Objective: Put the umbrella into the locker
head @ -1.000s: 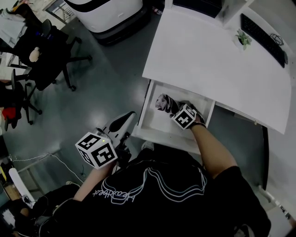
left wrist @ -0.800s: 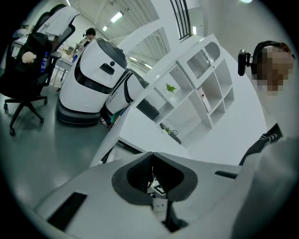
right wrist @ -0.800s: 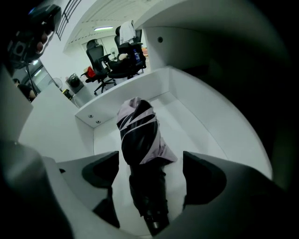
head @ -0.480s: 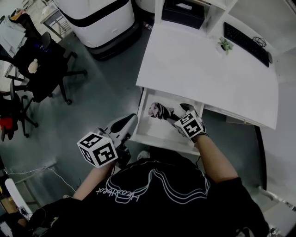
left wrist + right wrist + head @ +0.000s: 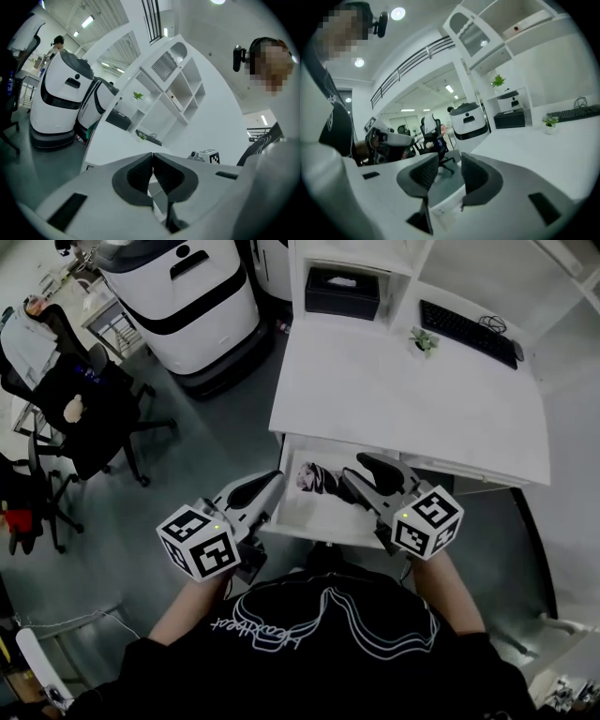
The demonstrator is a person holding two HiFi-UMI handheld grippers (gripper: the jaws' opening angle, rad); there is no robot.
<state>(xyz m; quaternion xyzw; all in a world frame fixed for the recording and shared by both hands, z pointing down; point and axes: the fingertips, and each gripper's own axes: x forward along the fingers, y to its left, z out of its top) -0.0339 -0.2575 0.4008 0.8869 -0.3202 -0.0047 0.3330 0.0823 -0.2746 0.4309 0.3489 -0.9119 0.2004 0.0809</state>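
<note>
- Far left first: an office chair (image 5: 89, 404) and a big white machine (image 5: 178, 306), both well apart from the action. Nothing to worry about there.
- Then the left gripper (image 5: 270, 480): hangs just off the drawer's front left corner. Pads (image 5: 138, 176) squeezed flat against each other, with nothing between them.
- In the middle, the umbrella (image 5: 317, 479): lies folded up inside the open drawer (image 5: 314, 529) under the white desk (image 5: 403, 390), toward the left side. Not touched by either gripper as far as the head view shows. Looks like the "put it in" part is basically done, tbh, with maybe just the drawer left to push shut.
- Handling guess for the umbrella: probably light, with soft squashy fabric bunched around a stiff core. Not fragile, though likely a bit slippery wherever the cloth is loose. Best pinched across the middle, where the fabric wraps tight on the shaft, rather than by a floppy fold. Can't tell which end has the handle.
- On to the right gripper (image 5: 354, 468): sits over the right part of the drawer, just beside the umbrella. Fingers (image 5: 425, 172) apart with a clear gap, closing right now on nothing at all.
- Far right and back: a keyboard (image 5: 467, 329) and a little plant (image 5: 424, 341) on the desk, well out of the way.
</note>
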